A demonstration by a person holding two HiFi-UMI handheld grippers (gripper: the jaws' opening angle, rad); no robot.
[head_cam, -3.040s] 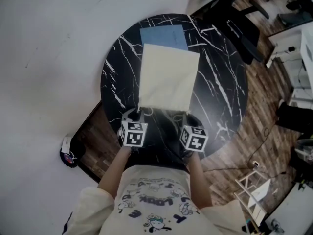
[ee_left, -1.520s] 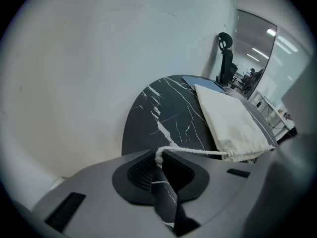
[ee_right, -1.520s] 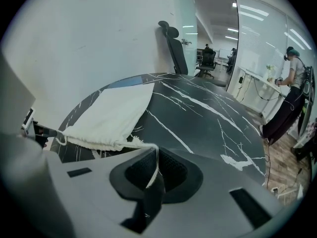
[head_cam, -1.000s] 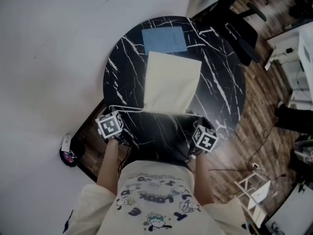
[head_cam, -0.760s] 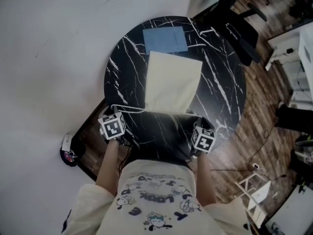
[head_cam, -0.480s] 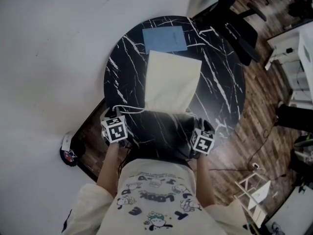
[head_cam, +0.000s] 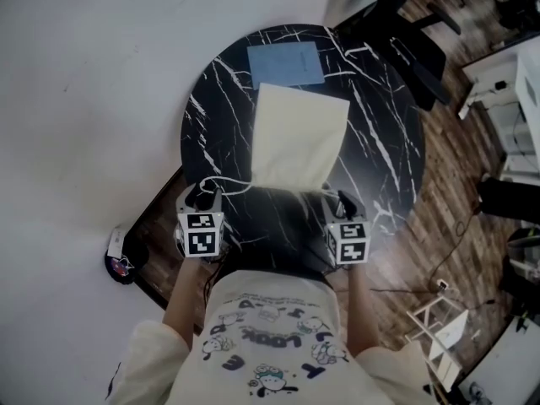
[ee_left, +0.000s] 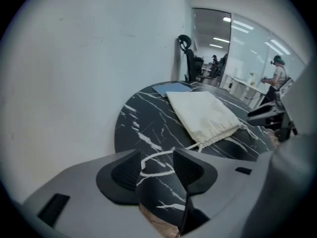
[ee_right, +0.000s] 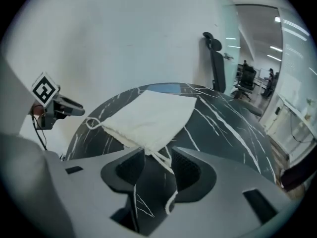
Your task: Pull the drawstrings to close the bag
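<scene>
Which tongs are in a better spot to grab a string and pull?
Probably right: the right tongs stand open with the drawstring running straight between them from the bag. The left tongs are opening around a slack, curly loop farther from it.

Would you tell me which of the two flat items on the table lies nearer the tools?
The cream drawstring bag; the blue sheet lies beyond it, farther from both.

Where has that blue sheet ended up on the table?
In the head view, the blue sheet lies flat at the far edge of the round black table, just beyond the cream bag and farthest from the person.
</scene>
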